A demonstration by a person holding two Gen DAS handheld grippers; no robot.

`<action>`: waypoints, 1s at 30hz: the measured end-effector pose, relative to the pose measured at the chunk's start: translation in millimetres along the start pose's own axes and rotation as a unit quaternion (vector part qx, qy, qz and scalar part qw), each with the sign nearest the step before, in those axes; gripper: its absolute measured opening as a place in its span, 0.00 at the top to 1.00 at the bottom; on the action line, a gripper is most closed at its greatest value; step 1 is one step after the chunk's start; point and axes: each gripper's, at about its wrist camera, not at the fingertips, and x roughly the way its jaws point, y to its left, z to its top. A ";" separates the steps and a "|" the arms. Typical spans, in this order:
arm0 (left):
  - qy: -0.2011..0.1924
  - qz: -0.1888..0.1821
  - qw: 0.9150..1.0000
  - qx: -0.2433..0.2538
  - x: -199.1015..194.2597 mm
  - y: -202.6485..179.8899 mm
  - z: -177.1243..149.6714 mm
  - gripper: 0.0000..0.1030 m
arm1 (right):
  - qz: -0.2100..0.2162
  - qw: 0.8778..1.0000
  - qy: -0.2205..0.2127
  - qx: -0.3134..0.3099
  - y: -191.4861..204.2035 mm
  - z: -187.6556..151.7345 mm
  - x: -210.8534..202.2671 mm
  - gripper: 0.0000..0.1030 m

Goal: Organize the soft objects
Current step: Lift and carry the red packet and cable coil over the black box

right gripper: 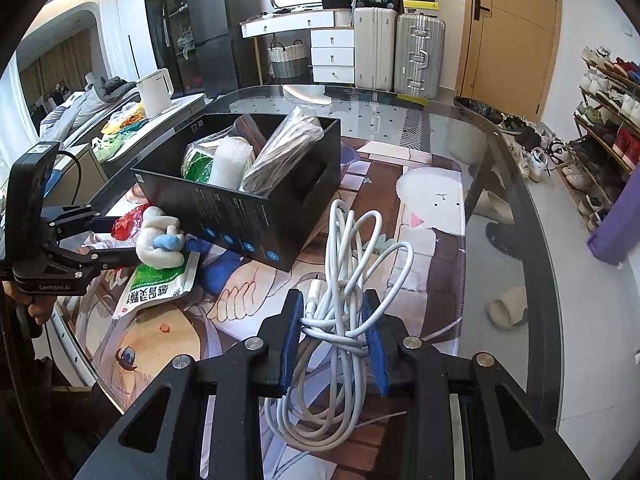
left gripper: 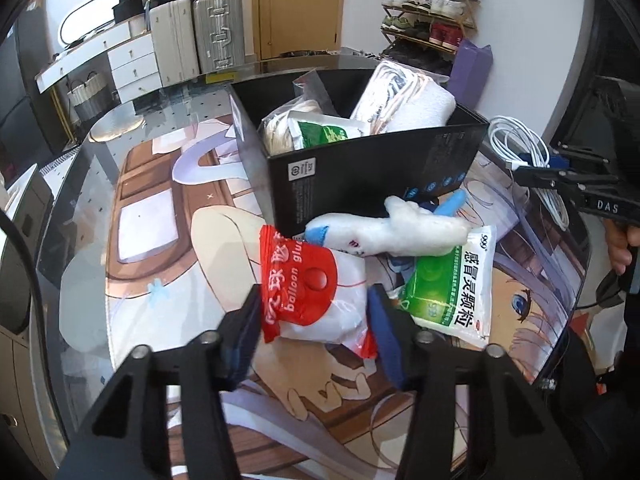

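1. Between the blue pads of the right gripper point(right gripper: 334, 332), a coiled white cable point(right gripper: 352, 280) is clamped mid-bundle. The loops are gathered at the pinch, probably so that the whole coil can be carried as one piece; slack hangs below the fingers and loops fan out above them.

2. Between the fingers of the left gripper point(left gripper: 314, 320), a red-and-white balloon glue packet point(left gripper: 312, 288) is bracketed. The jaws stand apart at the packet's sides; whether the pads are already pressing it cannot be told. It is judged to be a grasp in preparation.

3. Just beyond the packet, a white plush toy point(left gripper: 400, 232) with blue parts is seen lying across a green-and-white medicine sachet point(left gripper: 448, 288), both on the printed desk mat point(left gripper: 160, 240). These are loose and not yet sorted.

4. Behind them stands the black box point(left gripper: 360, 176), open-topped, touching or nearly touching the plush. Bagged soft goods and a rolled white towel point(left gripper: 412, 100) are already held in it, so it is taken to be the collection point.

5. Judgement: task roughly half done; cable, packet, plush and sachet remain outside the box.
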 end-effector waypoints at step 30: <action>-0.095 -0.005 0.995 -0.036 -61.9 13.5 6.6 0.57 | 0.018 0.998 -0.057 0.002 12.3 11.6 -26.3 0.71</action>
